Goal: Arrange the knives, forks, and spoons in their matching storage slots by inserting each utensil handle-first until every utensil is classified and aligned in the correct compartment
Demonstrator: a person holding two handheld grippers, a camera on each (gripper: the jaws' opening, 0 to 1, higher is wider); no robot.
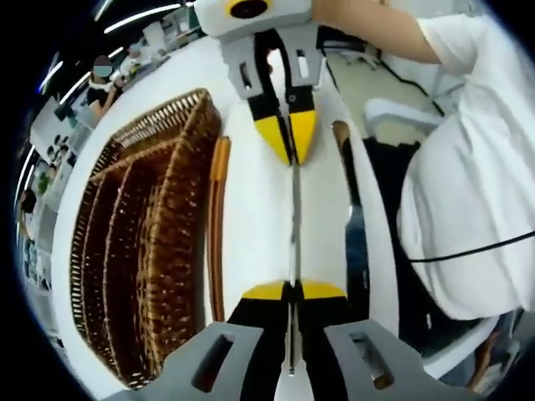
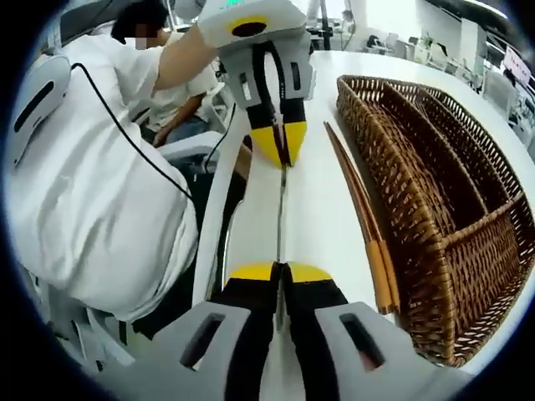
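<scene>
Steel utensil (image 1: 294, 221) spans centre frame above the white surface (image 1: 251, 225), both grippers' fingers closed on opposite ends: left gripper (image 1: 292, 292), right gripper (image 2: 282, 274). Wicker tray (image 1: 142, 251) lies left. Uneven pulling could twist it free.

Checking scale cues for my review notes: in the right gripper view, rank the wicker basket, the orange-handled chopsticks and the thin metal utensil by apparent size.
1. wicker basket, clearly largest.
2. and 3. orange-handled chopsticks and thin metal utensil, clamped at both ends by the left gripper and right gripper: unsure, its ends are hidden.
</scene>
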